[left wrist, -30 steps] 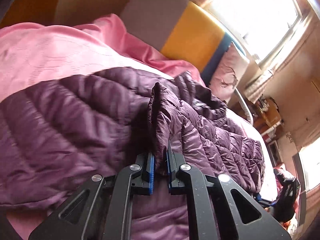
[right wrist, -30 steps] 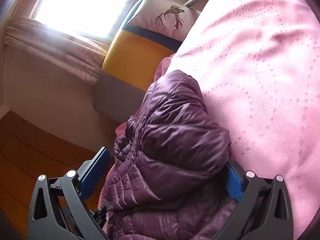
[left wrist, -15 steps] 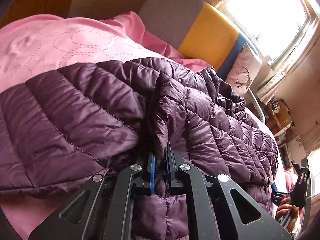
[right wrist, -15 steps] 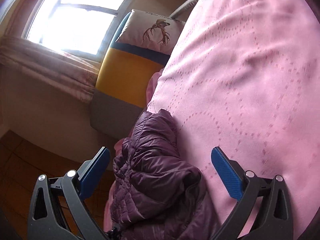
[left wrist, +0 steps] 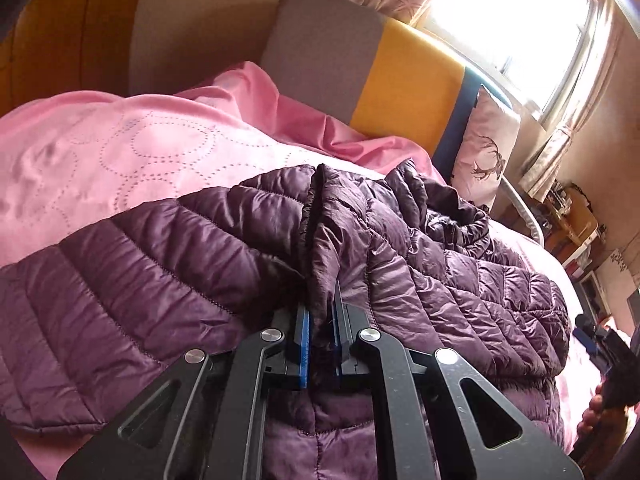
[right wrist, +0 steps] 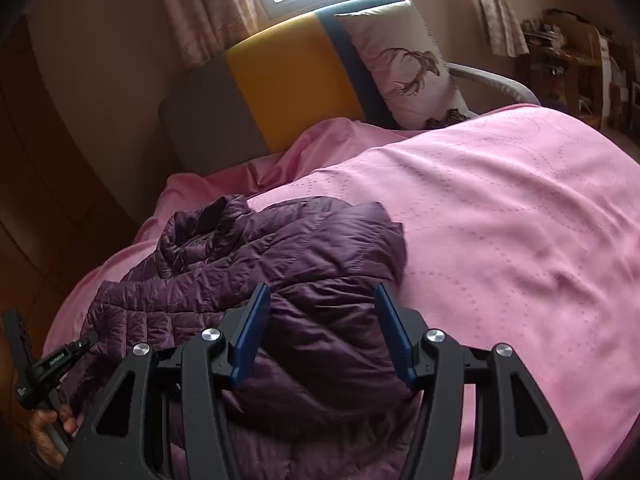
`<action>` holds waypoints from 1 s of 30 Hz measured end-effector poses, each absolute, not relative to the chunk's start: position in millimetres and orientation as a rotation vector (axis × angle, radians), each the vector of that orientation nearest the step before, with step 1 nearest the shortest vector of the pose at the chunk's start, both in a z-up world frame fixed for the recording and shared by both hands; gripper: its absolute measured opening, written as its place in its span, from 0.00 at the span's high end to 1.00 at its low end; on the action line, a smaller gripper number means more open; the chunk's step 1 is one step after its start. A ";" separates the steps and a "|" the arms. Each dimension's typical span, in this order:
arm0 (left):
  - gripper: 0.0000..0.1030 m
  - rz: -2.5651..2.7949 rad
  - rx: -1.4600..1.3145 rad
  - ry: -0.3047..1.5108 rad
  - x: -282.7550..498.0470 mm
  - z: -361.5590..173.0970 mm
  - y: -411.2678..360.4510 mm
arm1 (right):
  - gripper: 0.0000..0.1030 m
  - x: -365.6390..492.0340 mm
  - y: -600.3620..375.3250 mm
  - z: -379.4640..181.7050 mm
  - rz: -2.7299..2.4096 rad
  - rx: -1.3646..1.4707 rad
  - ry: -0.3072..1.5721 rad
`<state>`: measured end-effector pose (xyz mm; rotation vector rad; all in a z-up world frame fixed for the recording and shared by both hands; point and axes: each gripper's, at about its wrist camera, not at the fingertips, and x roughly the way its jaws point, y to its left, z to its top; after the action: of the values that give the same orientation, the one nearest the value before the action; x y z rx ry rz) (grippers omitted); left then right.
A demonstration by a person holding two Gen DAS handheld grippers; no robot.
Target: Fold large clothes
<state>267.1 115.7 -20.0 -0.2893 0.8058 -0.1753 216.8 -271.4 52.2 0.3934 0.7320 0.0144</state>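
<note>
Wide bed under a smooth pink quilted cover (left wrist: 132, 152) w/ dotted circle stitching. On it lies a glossy dark-purple puffer jacket (left wrist: 160, 264), quilted in puffy channels, crumpled near the collar. Left gripper (left wrist: 319, 330), black w/ blue pads, is clenched on a raised fold of jacket fabric. Right gripper (right wrist: 322, 326) has just been closing; its blue pads stand apart above the jacket, gripping nothing.
</note>
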 end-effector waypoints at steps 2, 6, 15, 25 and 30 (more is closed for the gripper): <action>0.93 -0.176 -0.271 0.813 267.0 -24.1 112.8 | 0.46 234.8 -252.9 43.5 -0.039 0.280 0.771; 0.93 -0.178 -0.274 0.849 263.1 -40.1 112.4 | 0.38 263.0 -256.1 3.6 -0.133 0.226 0.881; 0.93 -0.190 -0.318 0.907 258.9 -64.6 112.8 | 0.32 281.5 -255.5 -27.5 -0.151 0.159 0.926; 0.73 -0.138 -0.252 0.748 229.1 -10.1 124.6 | 0.05 264.5 -244.2 9.8 -0.123 0.087 0.801; 0.73 -0.207 -0.197 0.722 251.7 3.1 98.4 | 0.03 284.4 -211.2 24.6 -0.053 0.041 0.774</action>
<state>251.7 98.4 3.1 -0.1965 0.7220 -0.2068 284.4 -211.2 24.6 0.0406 0.7743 -0.0527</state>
